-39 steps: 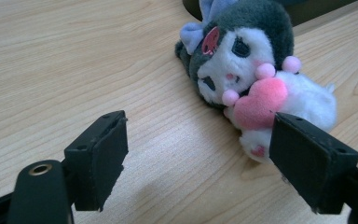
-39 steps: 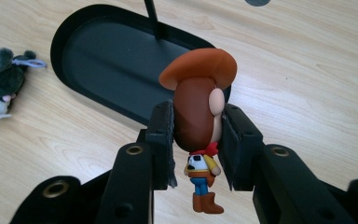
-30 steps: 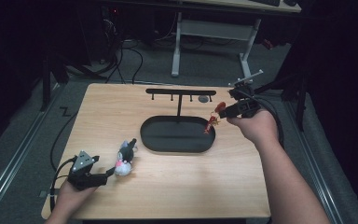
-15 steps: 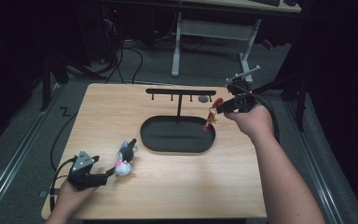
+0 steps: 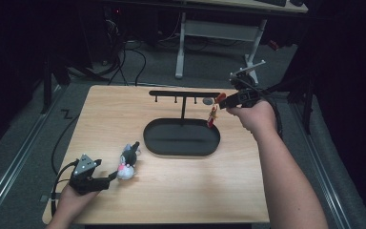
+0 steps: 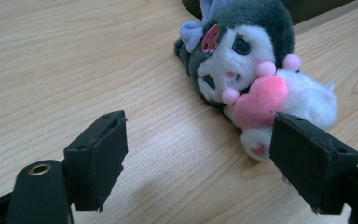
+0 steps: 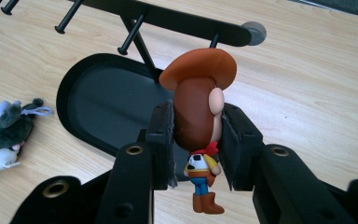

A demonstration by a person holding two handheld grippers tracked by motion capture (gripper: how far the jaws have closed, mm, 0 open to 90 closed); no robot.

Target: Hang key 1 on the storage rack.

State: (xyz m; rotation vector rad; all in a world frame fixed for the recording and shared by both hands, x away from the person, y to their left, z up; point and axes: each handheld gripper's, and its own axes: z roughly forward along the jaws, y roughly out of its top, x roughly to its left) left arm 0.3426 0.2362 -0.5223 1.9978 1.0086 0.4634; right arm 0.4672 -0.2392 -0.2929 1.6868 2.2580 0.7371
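A small cowboy figure [image 7: 200,116] with a brown hat hangs by its head between the pads of my right gripper [image 7: 196,135], which is shut on it. In the high view that figure [image 5: 213,114] hangs above the right end of the black oval tray [image 5: 181,138], just below the right tip of the black peg rack [image 5: 183,94], with the right gripper [image 5: 221,102] beside it. A grey and white plush toy [image 6: 251,70] with a pink heart lies on the table [image 5: 171,191]. My left gripper [image 6: 200,154] stands open just short of the plush [image 5: 127,162], one jaw beside its feet.
The rack's post rises from the tray's far edge, its pegs [image 7: 130,35] pointing toward me. A small grey disc [image 7: 254,32] sits at the rack's right end. A white desk frame [image 5: 219,33] stands on the floor beyond the table.
My right hand has carried the cowboy figure up and away from me, from over the tray's right rim toward the rack's right end. The left gripper and plush have stayed put.
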